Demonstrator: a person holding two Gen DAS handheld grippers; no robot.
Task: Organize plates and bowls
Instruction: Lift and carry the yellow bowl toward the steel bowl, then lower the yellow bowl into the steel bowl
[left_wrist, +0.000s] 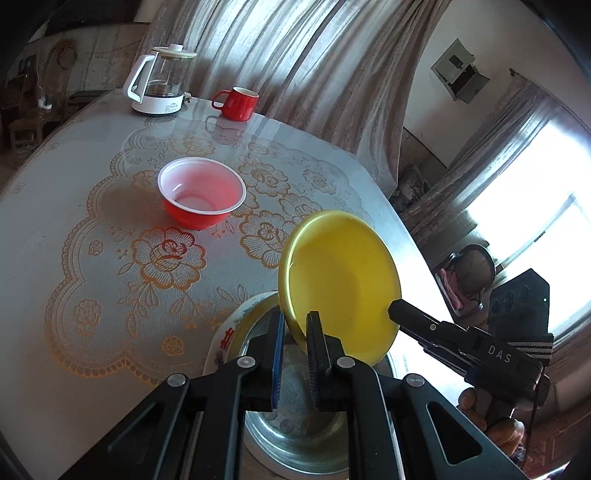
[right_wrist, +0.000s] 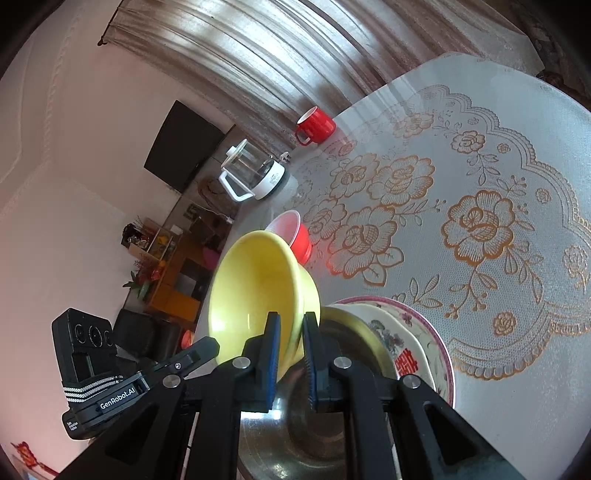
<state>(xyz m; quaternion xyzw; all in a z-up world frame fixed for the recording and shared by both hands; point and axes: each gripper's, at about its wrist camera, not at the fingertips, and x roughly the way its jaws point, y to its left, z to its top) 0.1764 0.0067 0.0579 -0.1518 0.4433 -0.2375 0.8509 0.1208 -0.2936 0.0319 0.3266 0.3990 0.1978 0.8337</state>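
Yellow bowl tilted above metal bowl, left gripper and right gripper both grasping its rim, red bowl apart on table

Directly below both tools sit a steel bowl and a patterned plate, blocking a straight descent. Ahead of the left tool, the red bowl stands alone on the tabletop, with bare lace around it. Farther ahead, a red mug and glass kettle stand at the far edge.
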